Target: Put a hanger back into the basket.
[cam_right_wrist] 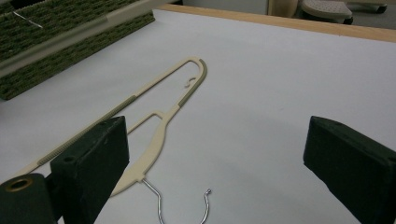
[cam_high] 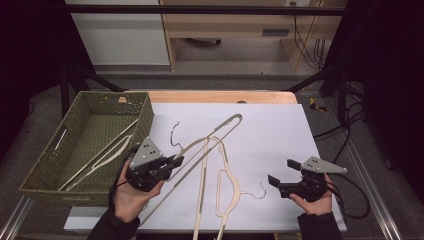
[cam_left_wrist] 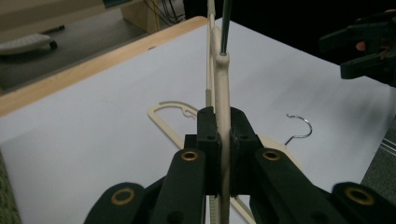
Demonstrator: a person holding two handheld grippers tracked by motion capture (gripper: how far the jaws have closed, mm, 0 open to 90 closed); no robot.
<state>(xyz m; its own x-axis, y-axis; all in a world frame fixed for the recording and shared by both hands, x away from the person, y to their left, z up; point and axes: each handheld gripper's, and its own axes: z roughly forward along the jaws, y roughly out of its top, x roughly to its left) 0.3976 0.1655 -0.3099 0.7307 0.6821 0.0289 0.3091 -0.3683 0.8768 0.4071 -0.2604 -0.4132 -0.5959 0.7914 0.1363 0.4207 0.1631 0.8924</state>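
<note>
A: What is hard to see, starting at the basket [cam_high: 47,165]?

B: Inside the basket lies one cream hanger [cam_high: 100,155], and its hook I cannot make out. Part of it is hidden behind the basket's near wall.

A: And right of the basket?

B: The left gripper [cam_high: 176,161] is just beside the basket's right wall. Its jaws are pressed together on a lifted hanger [cam_high: 207,140]. In the left gripper view this hanger [cam_left_wrist: 222,98] stands edge-on between the jaws, so its shape is hidden there. Its lower end runs toward the bottom edge of the high view, past the person's sleeve [cam_high: 112,227].

A: How does the lifted hanger look?

B: Thin, cream, with a long closed loop and a dark wire hook [cam_high: 173,132] that points toward the far side of the basket.

A: Further right?

B: A second hanger [cam_high: 226,192] lies flat on the white sheet [cam_high: 280,130], well apart from the basket. Its bottom is cut off by the picture edge. Its metal hook [cam_high: 259,191] is small but clear; the right gripper view shows it [cam_right_wrist: 182,205] better.

A: And the right gripper?

B: The right gripper [cam_high: 281,172] is farthest from the basket, its jaws wide apart with nothing between them.
</note>
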